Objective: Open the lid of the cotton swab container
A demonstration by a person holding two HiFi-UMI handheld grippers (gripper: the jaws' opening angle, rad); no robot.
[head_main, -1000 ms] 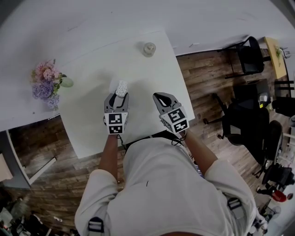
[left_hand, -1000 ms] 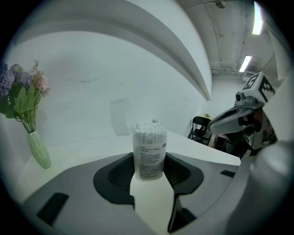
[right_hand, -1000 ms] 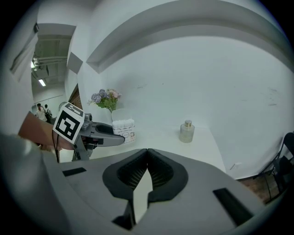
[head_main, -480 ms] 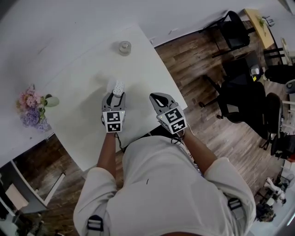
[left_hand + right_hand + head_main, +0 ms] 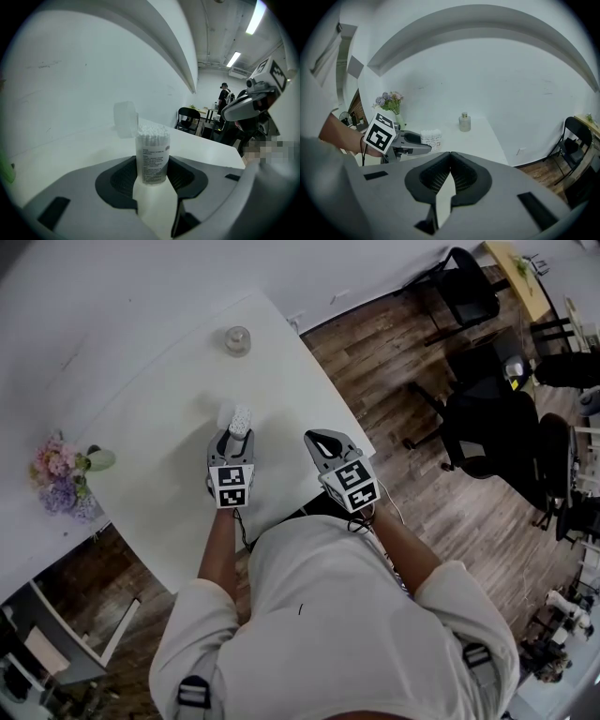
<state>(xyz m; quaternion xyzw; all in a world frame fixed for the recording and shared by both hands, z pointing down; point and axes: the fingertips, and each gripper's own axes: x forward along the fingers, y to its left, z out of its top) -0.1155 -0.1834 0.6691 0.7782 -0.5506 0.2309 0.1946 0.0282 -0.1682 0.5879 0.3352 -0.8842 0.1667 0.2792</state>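
Your left tool (image 5: 235, 435) is clamped on the container (image 5: 152, 159), a pad on each side. The container is upright, over the near half of the bench (image 5: 159, 418). Lid (image 5: 125, 119) is flipped up and the swabs are exposed. Your right tool (image 5: 450, 161) is closed and empty, level with the left one and clear of the container.

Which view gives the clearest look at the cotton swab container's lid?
The left gripper view: the lid stands flipped open at the rim of the cotton swab container, close and unobstructed. The head view shows only a small pale patch beside the container. In the right gripper view the container is small and the lid cannot be made out.
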